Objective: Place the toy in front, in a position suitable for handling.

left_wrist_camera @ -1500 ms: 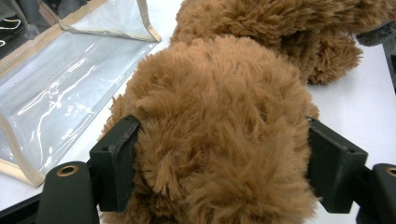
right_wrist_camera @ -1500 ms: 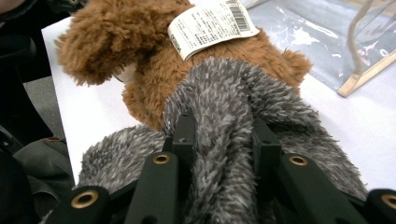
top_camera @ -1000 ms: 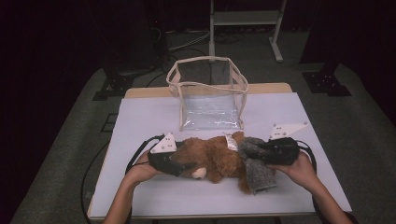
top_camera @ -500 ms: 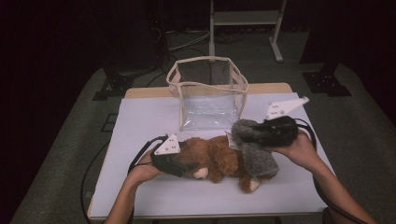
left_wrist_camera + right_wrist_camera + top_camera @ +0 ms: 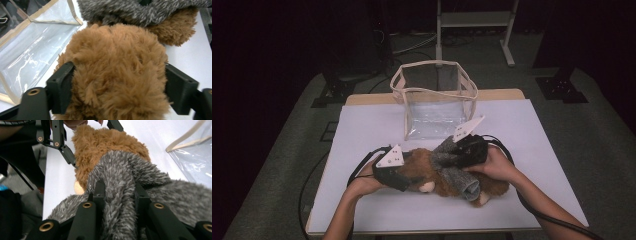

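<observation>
the brown plush toy [image 5: 432, 172] is lying on its side on the white tabletop [image 5: 362, 125], in front of the clear bag [image 5: 434, 97] with the cream trim, which is standing upright and open at the top, just behind the toy. a grey fuzzy garment [image 5: 452, 167] is wrapping the toy's middle and trailing toward the near edge. the left gripper [image 5: 398, 176] is sitting at the toy's left end with a hand behind it; in the left gripper view its fingers [image 5: 61, 86] are standing on either side of a thick bulge of brown fur, the fur is filling the gap and the pads are pressing into it, so it is holding the toy; its jaws have just been opening a little, with the fur between them. the right gripper [image 5: 464, 152] is over the toy's right half, above the grey garment, with the right hand [image 5: 497, 165] resting on the plush. in the right gripper view its fingers [image 5: 97, 195] are standing close together and pinching a raised fold of the grey fabric, which is lifting up between them; its jaws have just been closing slightly on that fold. the same view is showing the other gripper's black linkage [image 5: 58, 140] farther off at the toy's head end. cables are trailing from both grippers toward the near edge of the tabletop.
</observation>
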A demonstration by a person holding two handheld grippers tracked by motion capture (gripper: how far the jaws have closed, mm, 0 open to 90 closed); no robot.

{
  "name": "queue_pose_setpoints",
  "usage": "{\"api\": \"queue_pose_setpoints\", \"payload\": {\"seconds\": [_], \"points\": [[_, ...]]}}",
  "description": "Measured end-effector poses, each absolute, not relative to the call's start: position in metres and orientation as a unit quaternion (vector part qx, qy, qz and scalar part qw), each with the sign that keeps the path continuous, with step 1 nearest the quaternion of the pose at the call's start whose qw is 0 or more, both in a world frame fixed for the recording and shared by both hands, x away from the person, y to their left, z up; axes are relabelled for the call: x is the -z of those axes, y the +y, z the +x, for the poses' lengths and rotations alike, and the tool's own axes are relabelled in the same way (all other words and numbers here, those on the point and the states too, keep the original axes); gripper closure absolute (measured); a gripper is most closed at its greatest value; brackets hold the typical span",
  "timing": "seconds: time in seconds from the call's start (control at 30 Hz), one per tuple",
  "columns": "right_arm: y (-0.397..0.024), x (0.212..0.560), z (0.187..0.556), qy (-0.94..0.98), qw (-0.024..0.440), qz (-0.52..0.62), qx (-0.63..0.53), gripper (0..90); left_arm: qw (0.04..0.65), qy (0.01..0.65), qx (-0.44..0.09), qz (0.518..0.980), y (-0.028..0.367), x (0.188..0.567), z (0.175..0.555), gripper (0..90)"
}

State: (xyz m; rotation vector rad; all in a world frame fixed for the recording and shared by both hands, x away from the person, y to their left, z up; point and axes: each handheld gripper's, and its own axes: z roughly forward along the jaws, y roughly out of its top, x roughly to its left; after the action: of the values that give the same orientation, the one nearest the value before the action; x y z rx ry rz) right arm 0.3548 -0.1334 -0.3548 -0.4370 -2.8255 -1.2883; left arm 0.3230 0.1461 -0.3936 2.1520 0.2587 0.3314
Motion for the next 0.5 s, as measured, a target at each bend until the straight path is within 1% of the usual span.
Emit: {"api": "queue_pose_setpoints", "payload": {"seconds": [0.07, 0.17, 0.2, 0.23, 0.27, 0.3, 0.37, 0.5], "points": [[-0.139, 0.358, 0.350, -0.897, 0.002, -0.143, 0.419, 70.0, 0.456, 0.115, -0.127, 0.873, 0.151, 0.389, 0.322, 17.4], [-0.140, 0.356, 0.348, -0.898, 0.001, -0.143, 0.416, 70.0, 0.453, 0.123, -0.118, 0.875, 0.154, 0.389, 0.323, 17.6], [-0.139, 0.353, 0.347, -0.903, -0.001, -0.140, 0.406, 69.9, 0.453, 0.120, -0.115, 0.876, 0.155, 0.389, 0.323, 24.9], [-0.139, 0.353, 0.347, -0.903, -0.001, -0.140, 0.406, 69.9, 0.455, 0.119, -0.114, 0.875, 0.157, 0.390, 0.323, 24.9], [-0.137, 0.346, 0.347, -0.908, -0.003, -0.131, 0.399, 69.8, 0.458, 0.119, -0.112, 0.874, 0.158, 0.390, 0.324, 30.8], [-0.136, 0.341, 0.347, -0.909, -0.006, -0.126, 0.397, 69.8, 0.459, 0.121, -0.112, 0.873, 0.159, 0.392, 0.324, 32.9], [-0.136, 0.336, 0.348, -0.910, -0.007, -0.123, 0.395, 69.7, 0.464, 0.124, -0.106, 0.871, 0.159, 0.395, 0.325, 34.2], [-0.125, 0.312, 0.353, -0.911, -0.016, -0.105, 0.397, 69.8, 0.468, 0.122, -0.107, 0.869, 0.156, 0.396, 0.325, 34.9]]}}
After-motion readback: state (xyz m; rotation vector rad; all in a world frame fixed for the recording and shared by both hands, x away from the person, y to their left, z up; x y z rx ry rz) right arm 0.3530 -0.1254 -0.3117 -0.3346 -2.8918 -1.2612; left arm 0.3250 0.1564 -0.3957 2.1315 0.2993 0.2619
